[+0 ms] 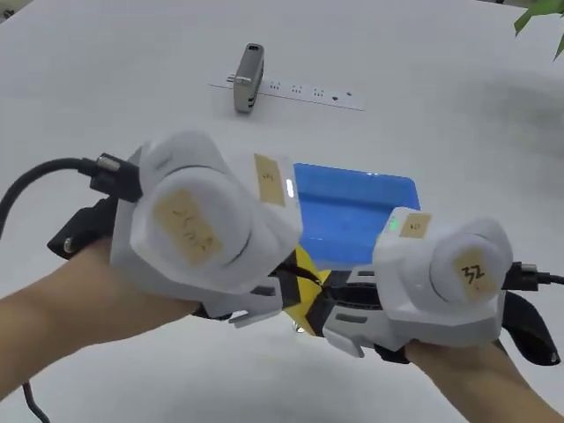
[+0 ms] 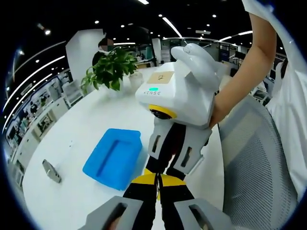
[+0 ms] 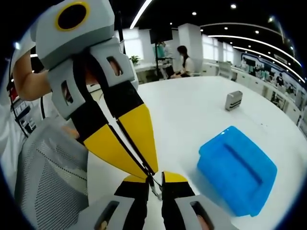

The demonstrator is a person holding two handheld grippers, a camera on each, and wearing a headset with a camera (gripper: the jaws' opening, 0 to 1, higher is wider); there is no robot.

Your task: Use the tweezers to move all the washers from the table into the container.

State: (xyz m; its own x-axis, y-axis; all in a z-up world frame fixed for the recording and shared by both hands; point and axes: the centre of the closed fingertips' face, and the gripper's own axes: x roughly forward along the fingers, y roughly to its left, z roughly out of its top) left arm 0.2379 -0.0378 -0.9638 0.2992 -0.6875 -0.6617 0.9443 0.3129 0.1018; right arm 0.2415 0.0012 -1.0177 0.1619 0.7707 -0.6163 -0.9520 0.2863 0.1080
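At the lower centre of the head view the two grippers meet tip to tip, and their bodies hide the table [image 1: 423, 106] beneath. The left gripper [image 2: 158, 181] has its claw pressed together on the thin tweezers [image 3: 155, 188]. The right gripper [image 3: 156, 179] has its claw flanking that sliver; I cannot tell whether it grips. The blue container [image 1: 352, 211] lies just behind, its near edge covered.

The broad white table [image 1: 106, 70] carries a blue rectangular container [image 1: 352, 211] lying flat near its middle, a white power strip [image 1: 308, 92] further off with a grey charger [image 1: 249, 77] plugged in at one end, and a leafy potted plant [image 2: 112, 69] standing by its far edge.
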